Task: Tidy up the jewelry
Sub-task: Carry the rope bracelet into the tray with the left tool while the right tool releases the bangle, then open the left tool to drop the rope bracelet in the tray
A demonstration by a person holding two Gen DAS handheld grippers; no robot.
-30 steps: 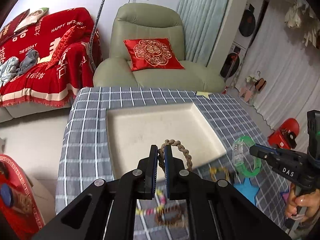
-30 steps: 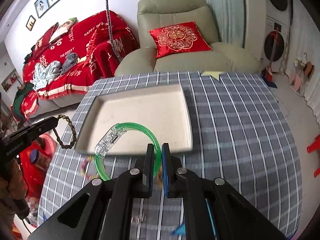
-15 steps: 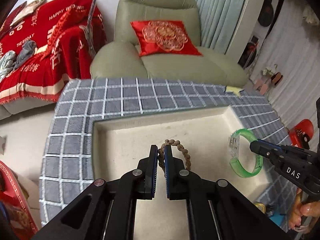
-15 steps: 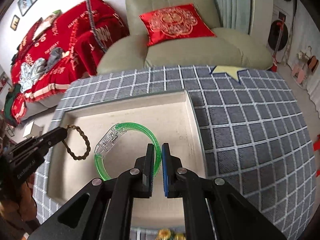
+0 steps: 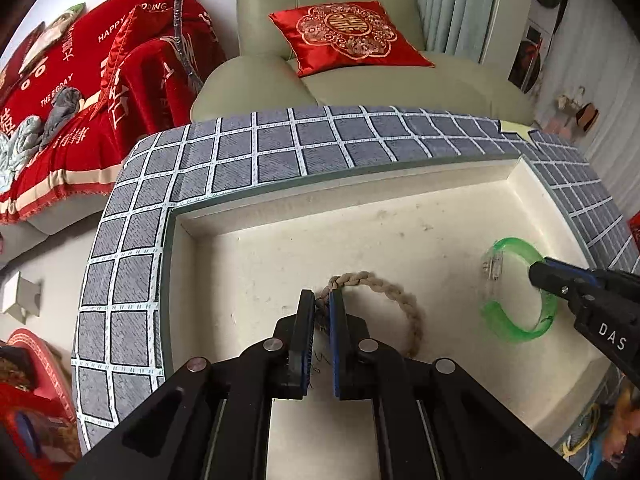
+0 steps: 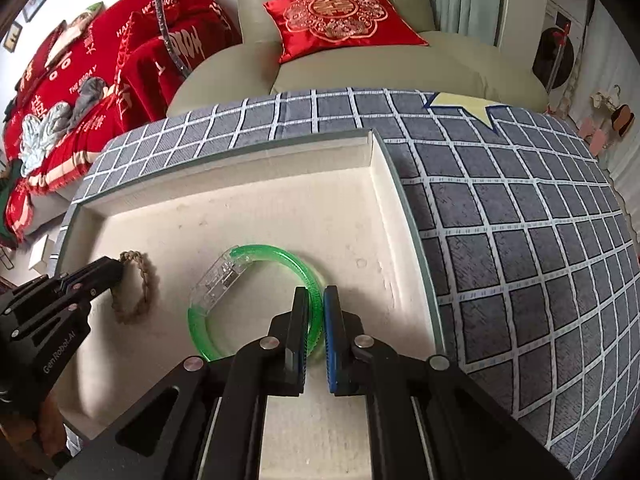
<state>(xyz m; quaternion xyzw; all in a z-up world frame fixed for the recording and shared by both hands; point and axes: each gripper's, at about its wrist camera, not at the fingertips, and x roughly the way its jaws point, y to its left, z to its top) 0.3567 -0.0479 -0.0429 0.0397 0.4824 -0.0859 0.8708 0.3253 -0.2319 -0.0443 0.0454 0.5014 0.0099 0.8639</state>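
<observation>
You are looking down at a table covered in a grey checked cloth (image 5: 280,148), with a pale green armchair (image 5: 332,68) behind it and a red cushion (image 5: 348,34) on its seat. To the left sits a sofa under a red throw (image 5: 80,92).

On the cloth lies a shallow cream tray (image 5: 400,216), open at the top, with low walls. It fills most of both views. Both of your grippers reach into it, angled steeply down.

Your left gripper (image 5: 322,306) is clamped on a braided rope bracelet (image 5: 384,288). Its pads pinch the near left end of the loop, and the rest curves out to the right over the tray floor. In the right wrist view the same bracelet (image 6: 140,284) hangs in a loop from the left gripper (image 6: 118,268) near the tray's left wall. Whether the loop already rests on the floor or hangs just above it is hard to tell.

Your right gripper (image 6: 316,306) is clamped on a clear green bangle (image 6: 256,252), gripping its right side. The bangle has a transparent clasp block on its left. In the left wrist view the bangle (image 5: 516,328) sits toward the tray's right wall, with the right gripper (image 5: 538,272) biting its rim.

The two pieces are well apart, the bracelet to the left, the bangle to the right.
</observation>
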